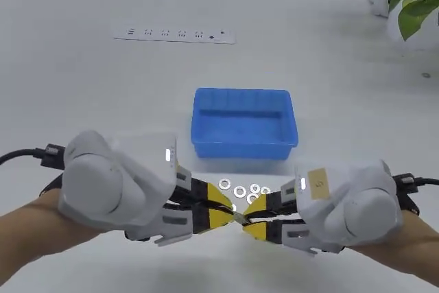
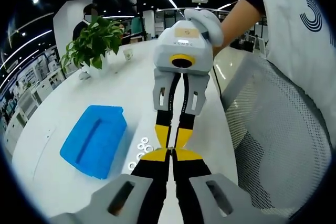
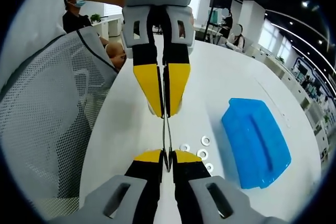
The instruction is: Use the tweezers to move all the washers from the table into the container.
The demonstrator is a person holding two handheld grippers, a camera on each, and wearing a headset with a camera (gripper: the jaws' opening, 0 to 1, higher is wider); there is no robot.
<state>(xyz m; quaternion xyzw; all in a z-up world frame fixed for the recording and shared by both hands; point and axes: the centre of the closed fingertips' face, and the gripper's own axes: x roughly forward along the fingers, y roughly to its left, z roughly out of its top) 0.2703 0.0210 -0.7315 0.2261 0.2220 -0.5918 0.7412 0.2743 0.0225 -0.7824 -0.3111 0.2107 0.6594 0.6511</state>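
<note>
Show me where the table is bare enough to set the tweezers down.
The table is bare between the power strip and the blue container, and on either side of the container. It is crowded in front of the container: the washers lie there, by the left gripper and the right gripper.

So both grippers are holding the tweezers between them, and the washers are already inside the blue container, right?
Not quite. The washers lie on the table beside the blue container, which is empty; the head view shows it. The left gripper and the right gripper do have their jaws shut on the tweezers between them.
</note>
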